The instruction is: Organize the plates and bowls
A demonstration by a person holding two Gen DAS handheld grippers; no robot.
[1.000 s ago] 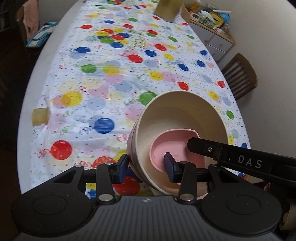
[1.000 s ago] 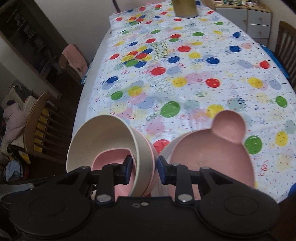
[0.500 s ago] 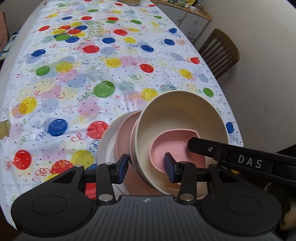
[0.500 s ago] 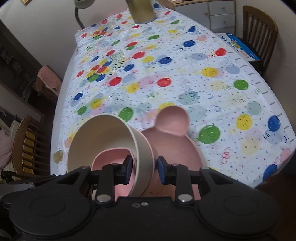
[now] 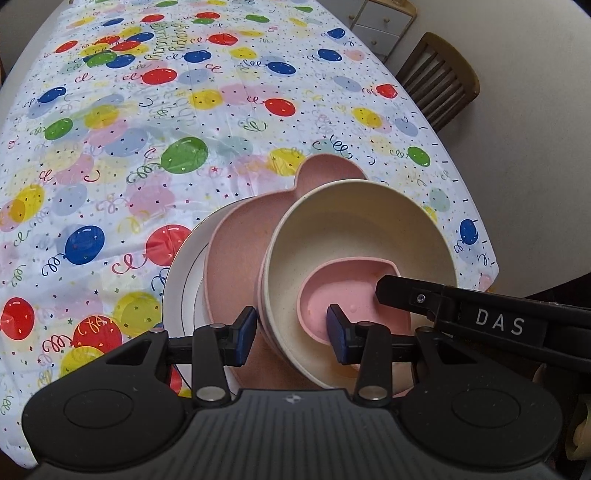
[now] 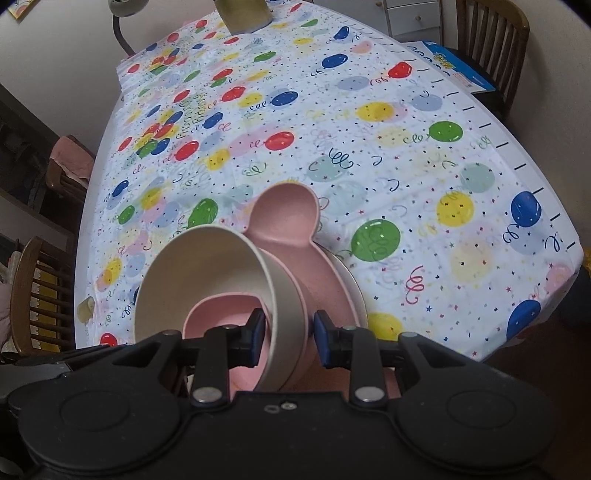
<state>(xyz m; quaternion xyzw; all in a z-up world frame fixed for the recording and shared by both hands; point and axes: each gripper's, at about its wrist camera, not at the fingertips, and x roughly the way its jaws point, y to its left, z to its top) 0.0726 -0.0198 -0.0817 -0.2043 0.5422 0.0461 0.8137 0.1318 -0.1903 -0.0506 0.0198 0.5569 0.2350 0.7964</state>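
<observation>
The bowl stack is near the table's near right corner: a cream bowl (image 5: 354, 229) with a small pink bowl (image 5: 347, 288) nested in it and another pink rim (image 5: 261, 295) just showing underneath. It sits tilted over the pink plate (image 5: 236, 258), the one with a round ear at its far edge. Whether the stack touches that plate cannot be told from here. The pink plate lies on a white plate (image 5: 184, 280), whose rim peeks out on the left.

Both tongs are on the stack. The left gripper (image 5: 291, 334) straddles the near rim, one blue pad against the outer wall and the other down inside the small pink bowl. Its jaws are partly closed and clamped on the stacked walls. The right gripper (image 6: 288, 336) takes the opposite rim the same way, one pad inside and one outside, at a narrow opening and pinching the walls. In the left view its black arm reaches in from the right.

The plates rest on the balloon tablecloth (image 5: 184, 110), which is otherwise bare nearby. A wooden chair (image 5: 439, 81) stands beyond the right edge, another chair (image 6: 37, 295) is off to the left, and a lamp (image 6: 123, 11) is at the far end.
</observation>
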